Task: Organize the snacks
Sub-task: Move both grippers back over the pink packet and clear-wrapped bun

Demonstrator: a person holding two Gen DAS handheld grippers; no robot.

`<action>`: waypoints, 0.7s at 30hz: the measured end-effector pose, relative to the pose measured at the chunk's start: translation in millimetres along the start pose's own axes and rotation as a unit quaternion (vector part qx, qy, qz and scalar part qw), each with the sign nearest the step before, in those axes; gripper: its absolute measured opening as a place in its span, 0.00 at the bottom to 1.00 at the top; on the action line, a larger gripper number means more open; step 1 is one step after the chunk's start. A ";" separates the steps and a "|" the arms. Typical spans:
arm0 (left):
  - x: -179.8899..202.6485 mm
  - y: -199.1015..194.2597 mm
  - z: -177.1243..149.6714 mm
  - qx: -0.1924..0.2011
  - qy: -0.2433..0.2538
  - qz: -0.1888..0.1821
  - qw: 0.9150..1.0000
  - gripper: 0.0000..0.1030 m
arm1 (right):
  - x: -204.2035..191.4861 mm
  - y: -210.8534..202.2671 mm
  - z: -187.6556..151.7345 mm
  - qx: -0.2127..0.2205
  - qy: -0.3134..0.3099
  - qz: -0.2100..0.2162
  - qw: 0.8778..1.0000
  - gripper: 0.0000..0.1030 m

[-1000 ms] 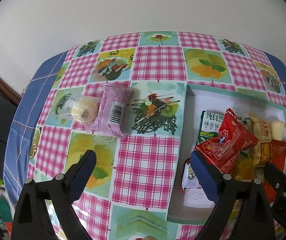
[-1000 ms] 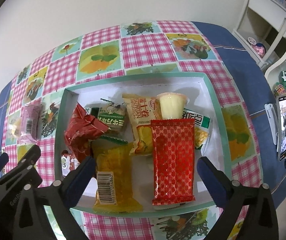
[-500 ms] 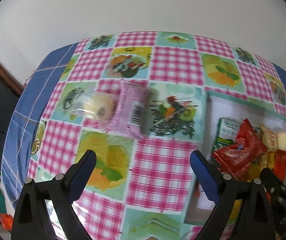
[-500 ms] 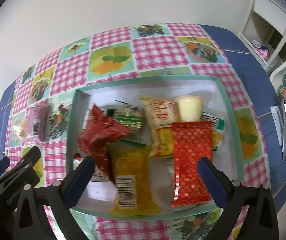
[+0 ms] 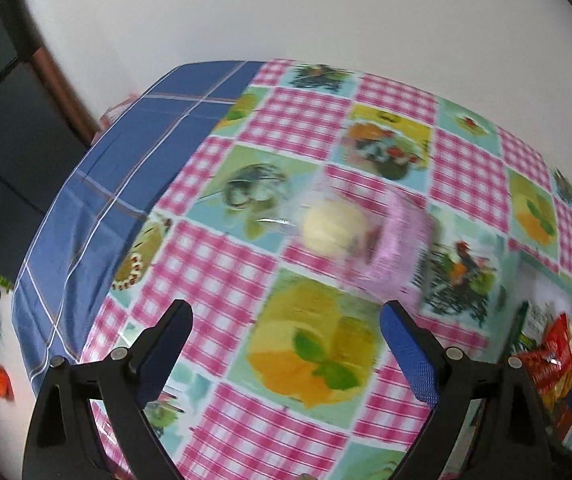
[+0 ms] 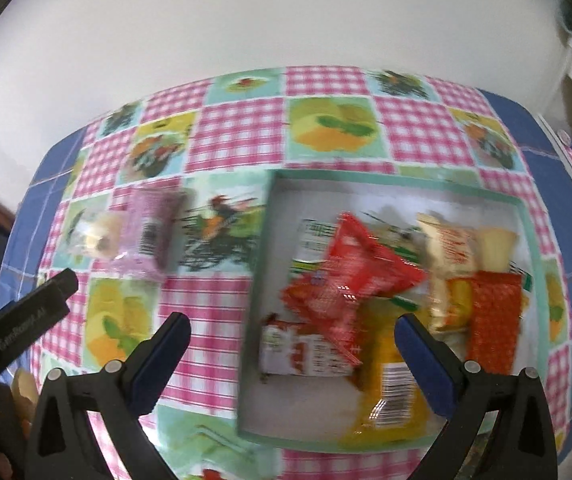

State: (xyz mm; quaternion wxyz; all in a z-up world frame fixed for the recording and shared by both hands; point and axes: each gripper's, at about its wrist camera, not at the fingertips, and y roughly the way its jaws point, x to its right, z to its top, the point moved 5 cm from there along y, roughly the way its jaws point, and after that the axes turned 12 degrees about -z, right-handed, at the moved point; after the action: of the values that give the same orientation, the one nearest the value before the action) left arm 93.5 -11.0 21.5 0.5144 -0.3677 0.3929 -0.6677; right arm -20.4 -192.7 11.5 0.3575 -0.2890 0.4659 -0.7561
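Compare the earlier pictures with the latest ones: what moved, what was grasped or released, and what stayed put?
Both views swung left, away from the tray. The left gripper now faces the pink packet and clear-wrapped pastry; the right gripper straddles the tray's left wall. Nothing was grasped or released; both stay open, snacks unmoved.

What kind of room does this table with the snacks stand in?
Probably a home, perhaps a dining corner. A fruit-patterned plastic tablecloth covers the table against a plain white wall, and a shallow box holds assorted packaged snacks.

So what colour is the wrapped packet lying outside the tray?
Pink, with a barcode; the packet shows best in the right wrist view.
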 end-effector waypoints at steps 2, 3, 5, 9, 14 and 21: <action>-11.3 0.1 2.5 0.001 -0.010 0.002 1.000 0.92 | -12.1 -0.6 -0.6 0.001 -0.007 0.007 1.000 1.00; -16.7 0.4 4.0 0.002 -0.014 0.003 1.000 0.92 | -20.8 -0.5 -1.2 0.000 -0.012 0.013 1.000 1.00; -27.9 0.5 6.7 0.004 -0.023 0.008 1.000 0.92 | -31.6 -0.1 -1.8 -0.002 -0.020 0.018 1.000 1.00; -46.0 0.9 9.9 0.005 -0.041 0.013 0.999 0.92 | -55.7 1.3 -4.1 -0.004 -0.042 0.022 0.999 1.00; -57.4 3.3 12.7 0.004 -0.054 0.010 0.999 0.92 | -73.2 2.7 -7.4 -0.006 -0.057 0.030 0.998 1.00; -49.2 8.9 20.5 0.009 -0.044 -0.012 0.999 0.92 | -84.0 2.9 2.7 0.008 -0.061 0.040 0.997 1.00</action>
State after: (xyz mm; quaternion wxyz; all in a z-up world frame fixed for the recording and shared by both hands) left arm 125.2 32.6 17.9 0.5267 -0.3969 0.3597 -0.6601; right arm 31.0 -127.0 1.3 0.4176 -0.3124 0.4487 -0.7257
